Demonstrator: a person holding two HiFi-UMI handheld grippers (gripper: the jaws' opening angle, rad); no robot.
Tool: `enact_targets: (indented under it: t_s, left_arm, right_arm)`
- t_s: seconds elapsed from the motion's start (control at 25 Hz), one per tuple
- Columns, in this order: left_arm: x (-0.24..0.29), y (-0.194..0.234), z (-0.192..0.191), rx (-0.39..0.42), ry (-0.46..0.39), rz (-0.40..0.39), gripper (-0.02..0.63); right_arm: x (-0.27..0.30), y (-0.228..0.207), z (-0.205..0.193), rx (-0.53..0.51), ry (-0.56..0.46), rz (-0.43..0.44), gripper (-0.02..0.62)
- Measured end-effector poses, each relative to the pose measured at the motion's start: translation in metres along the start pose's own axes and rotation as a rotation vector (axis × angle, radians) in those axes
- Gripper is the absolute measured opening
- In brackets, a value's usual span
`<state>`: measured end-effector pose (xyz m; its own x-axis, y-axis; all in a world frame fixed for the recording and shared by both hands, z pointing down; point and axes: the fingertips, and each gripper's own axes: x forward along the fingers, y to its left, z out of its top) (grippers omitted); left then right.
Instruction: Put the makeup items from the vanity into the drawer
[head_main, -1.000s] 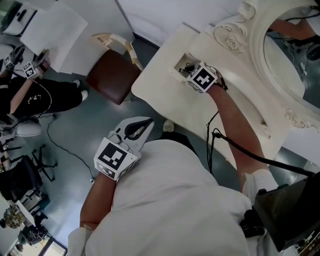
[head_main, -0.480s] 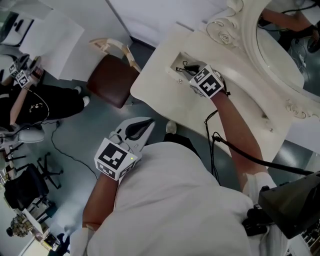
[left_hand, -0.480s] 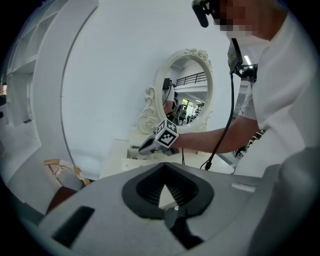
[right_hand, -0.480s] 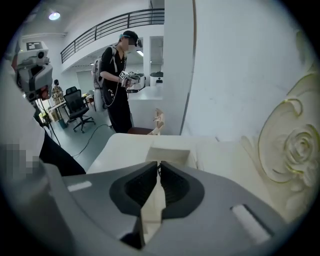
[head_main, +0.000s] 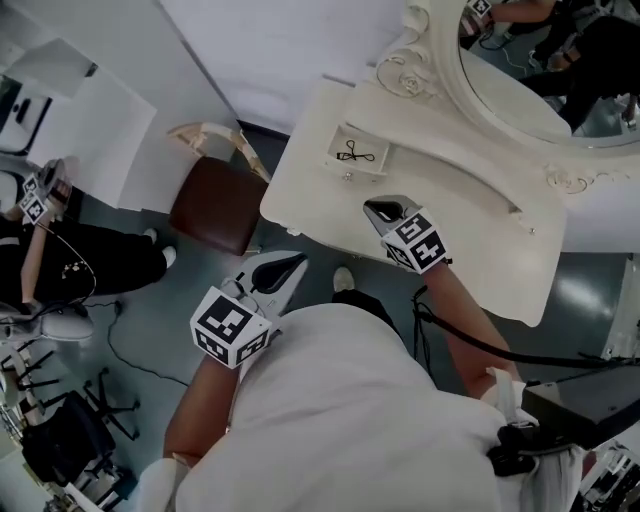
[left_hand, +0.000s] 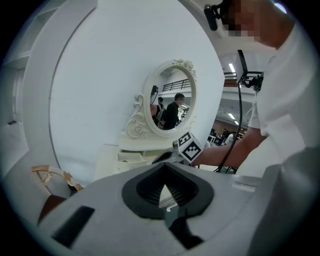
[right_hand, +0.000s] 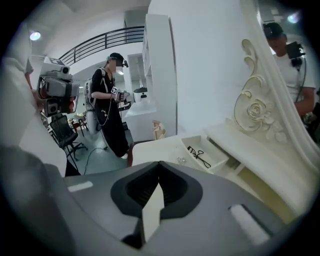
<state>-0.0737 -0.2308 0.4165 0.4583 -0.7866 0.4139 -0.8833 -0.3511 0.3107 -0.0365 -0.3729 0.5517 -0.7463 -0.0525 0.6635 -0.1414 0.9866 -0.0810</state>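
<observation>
A small drawer (head_main: 357, 152) stands open on the white vanity (head_main: 310, 190), and a thin black makeup tool (head_main: 356, 154) lies inside it. In the right gripper view the same drawer (right_hand: 216, 159) and tool (right_hand: 199, 154) show ahead and to the right. My right gripper (head_main: 383, 210) hovers over the vanity top, a short way on my side of the drawer, shut and holding nothing. My left gripper (head_main: 283, 268) is held off the vanity's front edge by my chest, also shut and empty. No other makeup item shows on the vanity top.
An oval mirror (head_main: 530, 70) in a carved white frame rises at the vanity's back. A brown-seated chair (head_main: 215, 205) stands to the left of the vanity. Another person (right_hand: 107, 107) with grippers stands further left on the grey floor, near cables and stands.
My right gripper has drawn back from the open drawer toward me, and the black tool now lies uncovered in the drawer. The left gripper has hardly moved.
</observation>
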Motion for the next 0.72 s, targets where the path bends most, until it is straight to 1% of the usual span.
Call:
enact_targets:
  t_s: [0.12, 0.28, 0.52, 0.72]
  left_arm:
    - [-0.026, -0.008, -0.01, 0.025, -0.004, -0.042, -0.002]
    - [-0.062, -0.021, -0.029, 0.029, -0.015, -0.099, -0.002]
    - [-0.117, -0.044, -0.066, 0.052, -0.005, -0.151, -0.002]
    - [-0.161, -0.06, -0.097, 0.058, -0.002, -0.17, -0.002]
  right_arm:
    - [-0.021, 0.042, -0.007, 0.046, -0.037, -0.049, 0.002]
    - [-0.043, 0.098, -0.015, 0.098, -0.062, -0.094, 0.002]
    - [-0.065, 0.181, -0.017, 0.107, -0.108, -0.133, 0.002]
    - [-0.073, 0.248, -0.019, 0.103, -0.135, -0.145, 0.0]
